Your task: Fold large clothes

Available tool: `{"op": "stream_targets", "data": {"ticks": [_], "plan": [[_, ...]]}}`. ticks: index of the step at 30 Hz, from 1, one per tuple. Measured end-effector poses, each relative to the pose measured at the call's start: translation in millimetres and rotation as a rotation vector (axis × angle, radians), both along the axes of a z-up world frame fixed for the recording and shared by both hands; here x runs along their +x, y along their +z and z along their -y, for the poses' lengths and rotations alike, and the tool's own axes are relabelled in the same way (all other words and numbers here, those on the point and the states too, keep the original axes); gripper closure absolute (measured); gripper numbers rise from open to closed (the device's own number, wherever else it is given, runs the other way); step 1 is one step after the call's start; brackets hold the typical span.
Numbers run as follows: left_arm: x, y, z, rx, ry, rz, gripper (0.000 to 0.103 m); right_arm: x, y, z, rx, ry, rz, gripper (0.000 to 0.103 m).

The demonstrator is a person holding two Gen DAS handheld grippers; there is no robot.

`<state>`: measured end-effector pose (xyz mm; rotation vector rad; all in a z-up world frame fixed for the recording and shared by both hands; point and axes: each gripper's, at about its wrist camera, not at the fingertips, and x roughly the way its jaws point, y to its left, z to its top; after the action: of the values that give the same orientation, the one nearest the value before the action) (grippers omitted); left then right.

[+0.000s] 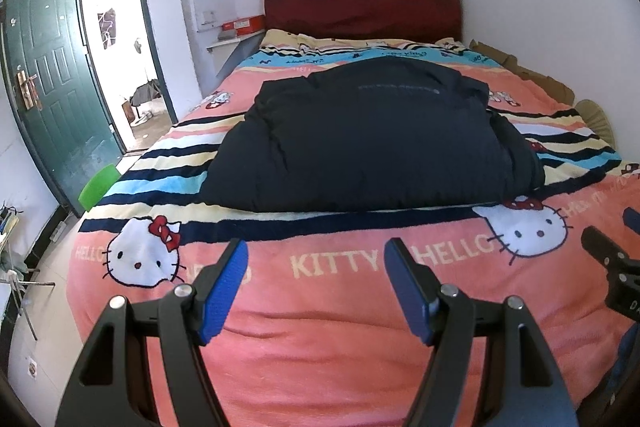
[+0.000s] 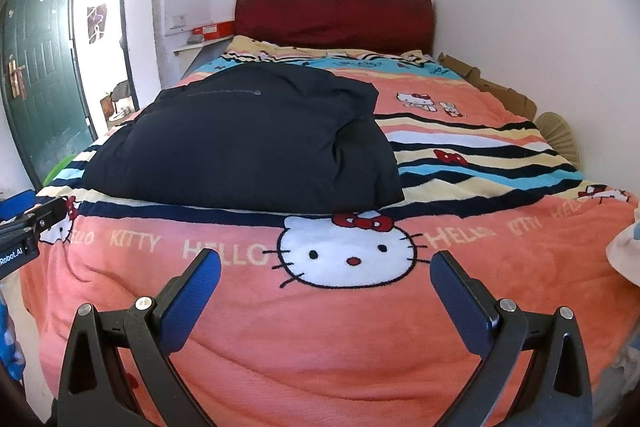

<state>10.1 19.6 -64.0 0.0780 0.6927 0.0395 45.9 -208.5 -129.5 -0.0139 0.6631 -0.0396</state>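
Mid-bed: dark jacket [image 1: 372, 139] folded, long axis toward headboard [image 1: 360, 3]; both grippers' fingers [image 1: 224, 283] apart, empty.

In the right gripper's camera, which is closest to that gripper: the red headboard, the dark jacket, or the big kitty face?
From the right gripper:
1. Kitty face, just ahead between the fingers.
2. Jacket, mid-bed, toward the left.
3. Headboard, at the far end against the wall.
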Motion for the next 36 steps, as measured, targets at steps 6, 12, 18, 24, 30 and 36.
{"op": "stream_targets", "data": {"ticks": [6,12,18,24,30,36], "plan": [[2.2,-4.5,2.5,0.001,-0.010,-0.012,0.034,1.9,-4.5,2.1,0.005,-0.002,-0.010,0.000],[4.1,-7.5,3.5,-0.002,-0.018,-0.018,0.034,3.6,-7.8,1.9,0.003,-0.001,-0.020,0.000],[6.2,-11.2,4.0,0.001,-0.019,-0.026,0.034,6.0,-10.2,1.8,0.002,-0.001,-0.028,0.000],[6.4,-12.2,4.0,0.000,-0.019,-0.027,0.034,6.9,-11.4,0.8,0.002,-0.001,-0.032,0.000],[7.8,-16.4,2.5,-0.006,-0.023,-0.043,0.034,8.1,-13.2,0.7,0.003,-0.002,-0.036,0.000],[8.2,-18.0,1.4,-0.012,-0.019,-0.046,0.034,8.1,-13.6,0.8,0.004,-0.003,-0.037,0.000]]}}
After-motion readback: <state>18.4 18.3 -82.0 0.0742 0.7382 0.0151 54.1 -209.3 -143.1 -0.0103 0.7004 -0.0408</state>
